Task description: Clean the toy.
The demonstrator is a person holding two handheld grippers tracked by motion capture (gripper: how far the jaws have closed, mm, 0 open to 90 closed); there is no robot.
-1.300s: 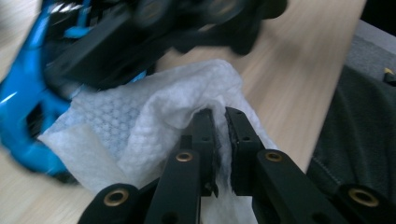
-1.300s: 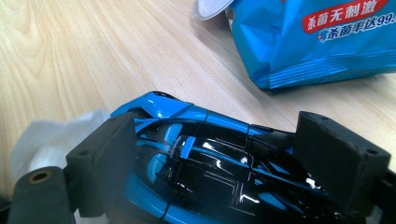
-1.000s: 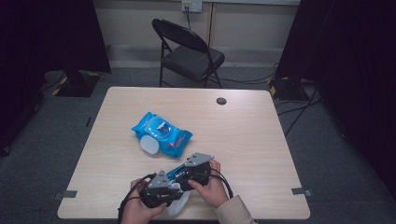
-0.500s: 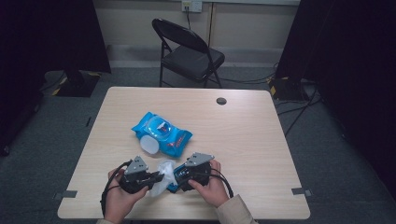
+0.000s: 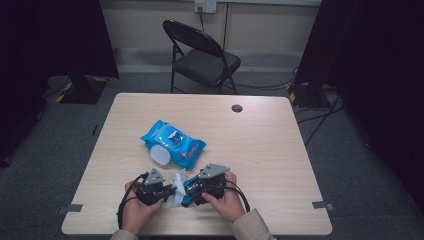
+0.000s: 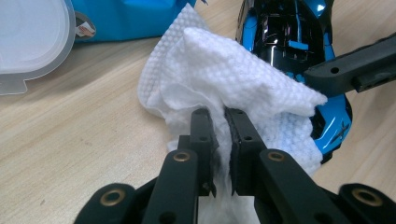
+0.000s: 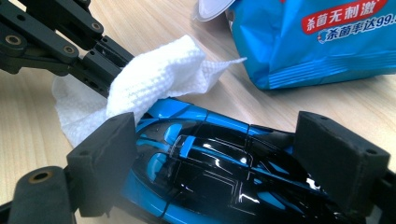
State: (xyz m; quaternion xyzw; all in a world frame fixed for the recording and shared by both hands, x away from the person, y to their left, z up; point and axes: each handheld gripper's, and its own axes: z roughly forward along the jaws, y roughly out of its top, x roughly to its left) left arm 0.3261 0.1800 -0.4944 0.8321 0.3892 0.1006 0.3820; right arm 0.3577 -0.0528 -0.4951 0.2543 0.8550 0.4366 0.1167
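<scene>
Well, the left tool (image 5: pixel 169 192) has come away from the right one since a second ago: back then the two sat bunched together over the toy car (image 5: pixel 189 192), and now the left hand (image 5: pixel 134 212) has drifted out toward the bench's (image 5: pixel 280 150) left side and a touch lower, dragging the white wet wipe (image 6: pixel 224 88) with it. I'd read that as one wiping stroke across the car's bodywork just finished, with the cloth about to go back in for another pass.

From its own camera the left tool has its jaws pinched nearly together on a fold of the wipe, the cloth bunched up ahead of them and draped against the glossy blue-and-black car (image 6: pixel 299 42). The right tool (image 7: pixel 229 163) clamps the car across its body, one pad on each flank (the jaws stand wide, since the car fills the gap), and holds it low over the near edge of the bench.

Both hands sit close to the person, knuckles up, the tools pointing inward at each other. The right hand (image 5: pixel 225 200) looks steady and simply braces the car.

Just beyond them lies the blue wet-wipe pack (image 5: pixel 172 142), its white flip lid (image 5: pixel 161 154) open toward the hands. Farther off behind the bench stands a black folding chair (image 5: pixel 202 57).
</scene>
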